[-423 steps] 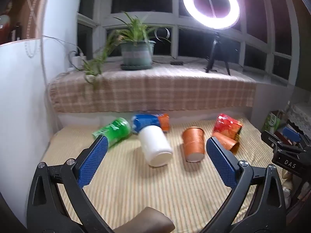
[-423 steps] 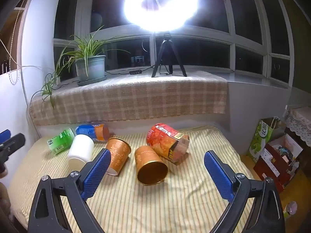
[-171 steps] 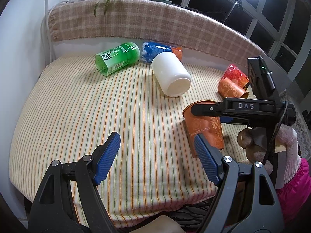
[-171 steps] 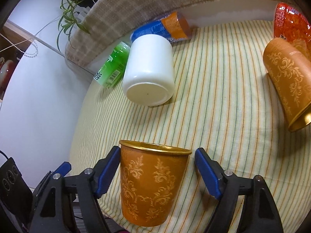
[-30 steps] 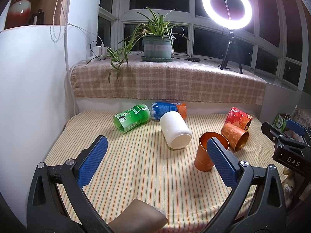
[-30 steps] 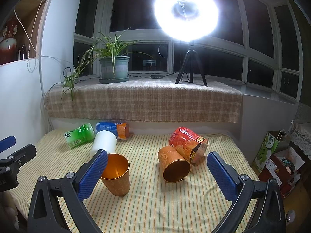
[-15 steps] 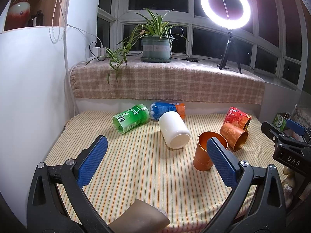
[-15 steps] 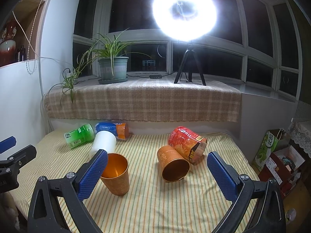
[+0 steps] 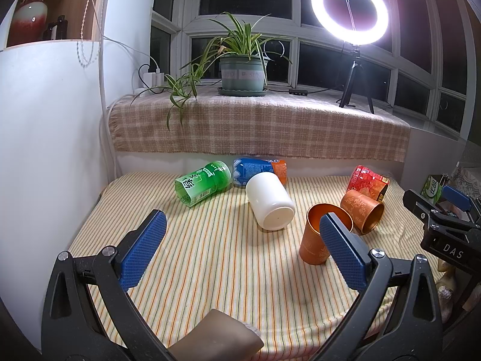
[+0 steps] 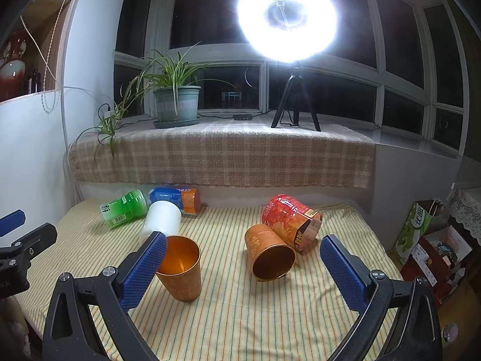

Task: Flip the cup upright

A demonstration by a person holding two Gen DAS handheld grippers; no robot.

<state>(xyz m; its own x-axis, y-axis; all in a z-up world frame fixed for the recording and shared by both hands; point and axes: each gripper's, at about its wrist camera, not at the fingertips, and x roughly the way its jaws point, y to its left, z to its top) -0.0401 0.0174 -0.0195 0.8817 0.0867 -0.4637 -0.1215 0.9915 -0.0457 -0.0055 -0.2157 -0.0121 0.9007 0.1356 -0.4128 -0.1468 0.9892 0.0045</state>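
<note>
As seen from the left wrist, the left gripper (image 9: 240, 246) gapes wide and empty; the orange cup (image 9: 323, 233) stands upright on the striped cloth (image 9: 210, 255). From the right wrist, the right gripper (image 10: 243, 266) likewise spreads wide, the cup apparently untouched beside a fallen second cup (image 10: 267, 252).

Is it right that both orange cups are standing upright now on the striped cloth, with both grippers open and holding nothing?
Not quite. Only one orange cup stands upright; the other orange cup lies on its side against the red noodle cup, as the right wrist view shows. The right gripper and left gripper are open and hold nothing.
</note>
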